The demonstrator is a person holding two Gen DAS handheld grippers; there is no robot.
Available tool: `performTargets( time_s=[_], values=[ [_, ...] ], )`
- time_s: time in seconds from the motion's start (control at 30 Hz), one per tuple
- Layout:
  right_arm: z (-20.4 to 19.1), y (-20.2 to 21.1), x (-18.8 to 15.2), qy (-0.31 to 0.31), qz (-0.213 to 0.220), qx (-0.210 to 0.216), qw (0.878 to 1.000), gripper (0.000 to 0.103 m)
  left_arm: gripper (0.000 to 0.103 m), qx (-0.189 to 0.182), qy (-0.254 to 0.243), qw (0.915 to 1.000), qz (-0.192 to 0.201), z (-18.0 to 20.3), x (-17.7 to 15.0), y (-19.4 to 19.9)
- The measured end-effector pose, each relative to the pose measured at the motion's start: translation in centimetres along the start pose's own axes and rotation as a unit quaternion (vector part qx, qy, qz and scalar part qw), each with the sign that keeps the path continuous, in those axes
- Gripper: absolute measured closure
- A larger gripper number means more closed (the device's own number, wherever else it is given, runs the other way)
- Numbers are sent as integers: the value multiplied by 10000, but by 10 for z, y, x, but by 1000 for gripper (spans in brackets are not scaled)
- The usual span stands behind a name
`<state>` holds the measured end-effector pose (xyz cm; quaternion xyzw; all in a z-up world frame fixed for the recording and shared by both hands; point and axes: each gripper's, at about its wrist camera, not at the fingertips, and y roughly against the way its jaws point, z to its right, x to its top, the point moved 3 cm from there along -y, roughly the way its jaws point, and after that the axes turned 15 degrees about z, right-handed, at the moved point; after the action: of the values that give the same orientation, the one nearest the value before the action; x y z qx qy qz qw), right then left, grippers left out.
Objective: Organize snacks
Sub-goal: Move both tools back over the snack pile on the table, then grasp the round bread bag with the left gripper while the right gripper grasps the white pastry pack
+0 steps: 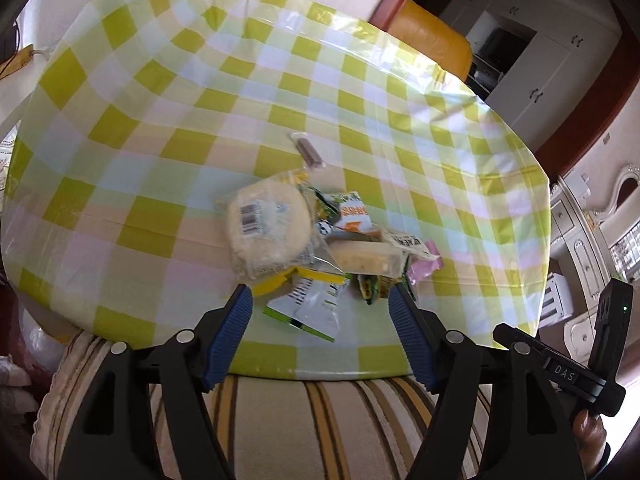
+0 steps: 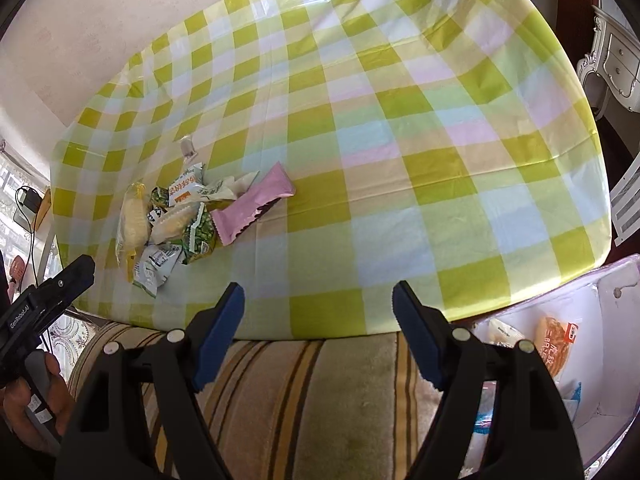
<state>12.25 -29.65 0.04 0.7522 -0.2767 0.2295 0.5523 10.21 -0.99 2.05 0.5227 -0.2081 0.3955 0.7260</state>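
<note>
**snackhelp:** so which arm do you send in first?

**gridcloth:** Your left gripper [image 1: 320,300], easy. Its blue fingers are spread wide with nothing between them, and the snack pile [image 1: 312,236] sits dead ahead of it near the front edge of the checkered table [image 1: 160,120]. The green-and-white packet [image 1: 306,308] lies right between the tips, long axis running roughly away from you.

**snackhelp:** and your right?

**gridcloth:** Your right gripper [image 2: 318,300] is also spread and empty, but from there the pile [image 2: 180,216] is well off to the left. What's close to it is the white box [image 2: 600,360] at lower right, with a couple of snacks in it. I'd guess left picks, right side receives.
</note>
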Motion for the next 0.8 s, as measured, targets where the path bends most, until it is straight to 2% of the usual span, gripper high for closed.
performTargets(
  time_s=[0.13,0.43,0.8],
  values=[
    [-23,-14,12,128,75,37,9999,27,29,162,176,9997,-12,-18,8,-8],
    [-69,-49,32,401,73,248,9989,26,21,119,671,9976,-150,-38,22,-43],
    [-101,-96,40,785,-83,168,9967,26,19,77,924,9946,-459,-50,20,-85]
  ],
)
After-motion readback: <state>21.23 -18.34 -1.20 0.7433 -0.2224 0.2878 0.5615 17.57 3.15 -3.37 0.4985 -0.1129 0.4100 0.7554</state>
